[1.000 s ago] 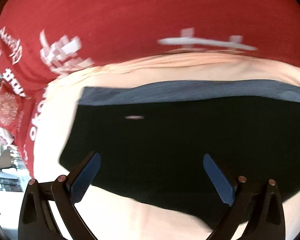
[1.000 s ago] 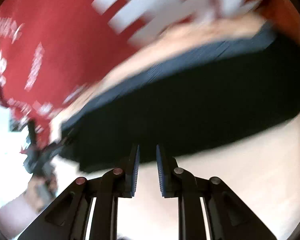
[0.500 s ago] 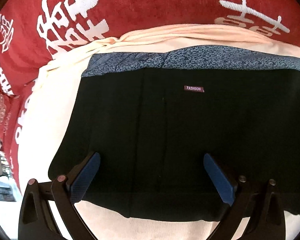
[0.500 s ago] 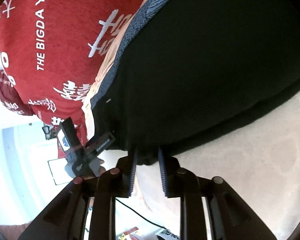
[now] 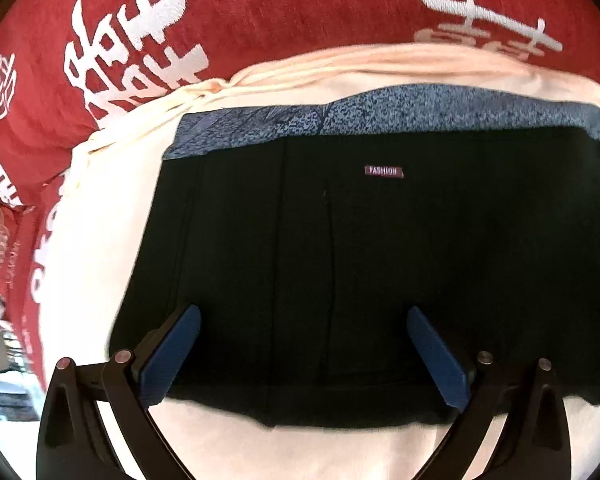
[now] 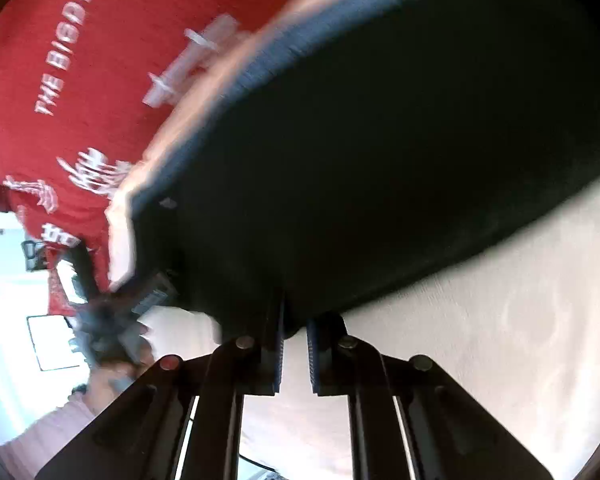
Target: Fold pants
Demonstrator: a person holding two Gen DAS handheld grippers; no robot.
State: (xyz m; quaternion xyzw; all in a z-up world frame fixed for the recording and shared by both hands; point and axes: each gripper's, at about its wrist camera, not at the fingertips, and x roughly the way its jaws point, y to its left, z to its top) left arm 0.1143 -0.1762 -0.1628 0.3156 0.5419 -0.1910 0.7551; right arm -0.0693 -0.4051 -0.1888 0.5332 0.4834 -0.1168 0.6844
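Black pants (image 5: 340, 264) with a blue-grey patterned waistband (image 5: 380, 116) and a small "FASHION" label lie folded flat on a cream sheet (image 5: 100, 216). My left gripper (image 5: 303, 354) is open, its blue pads spread over the near edge of the pants, holding nothing. In the right wrist view the pants (image 6: 380, 152) fill the middle. My right gripper (image 6: 294, 354) has its pads nearly together at the pants' near edge, with a narrow gap showing cream sheet; no cloth shows between them. The left gripper (image 6: 112, 308) shows blurred there.
A red blanket with white characters (image 5: 220, 20) lies beyond the sheet and shows in the right wrist view (image 6: 80, 100). The cream sheet (image 6: 500, 340) spreads to the right. A bright room and the person's pink sleeve (image 6: 52, 432) are at lower left.
The left gripper has moved slightly nearer over the pants, still open. The right wrist view has swung and blurred; the right gripper stays nearly closed at the pants' edge.
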